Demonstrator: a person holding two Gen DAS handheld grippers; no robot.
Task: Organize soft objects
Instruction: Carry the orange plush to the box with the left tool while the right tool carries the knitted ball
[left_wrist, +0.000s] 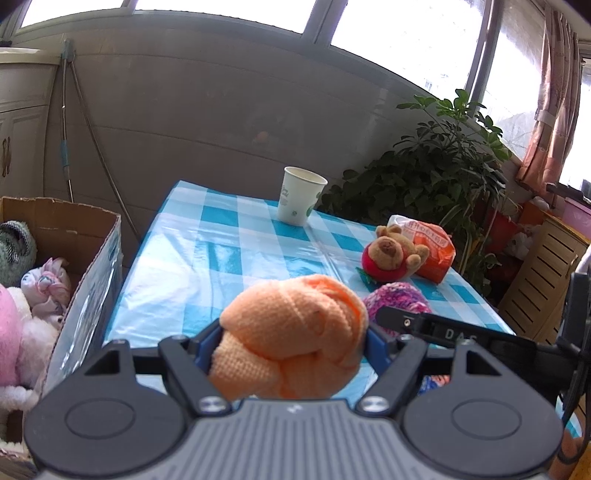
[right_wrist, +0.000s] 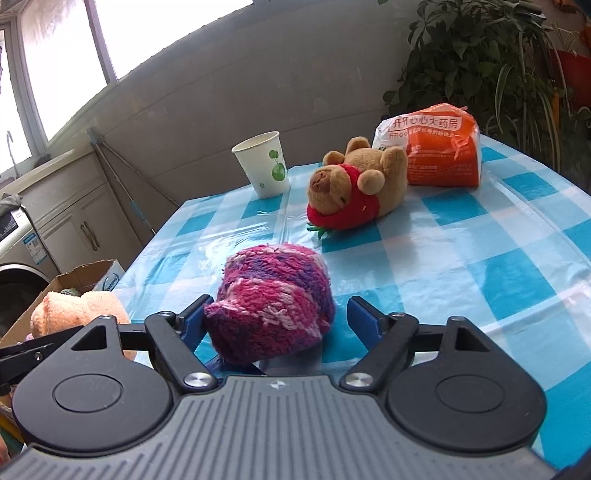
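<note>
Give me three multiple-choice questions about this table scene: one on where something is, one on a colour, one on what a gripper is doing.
1. Where does the paper cup stand?
A. near the far edge of the checked tablecloth
B. inside the cardboard box
C. on top of the teddy bear

2. What colour is the knitted ball in the left hand-held gripper?
A. green
B. peach-orange
C. black

3. What is the state of the right hand-held gripper?
A. shut on the cup
B. open around the pink-purple yarn ball
C. shut on the teddy bear

Answers:
1 A: the cup sits upright on the cloth beyond the teddy bear.
2 B: the ball squeezed between the blue pads is peach-orange.
3 B: its right pad stands clear of the yarn ball, which rests on the cloth.
</note>
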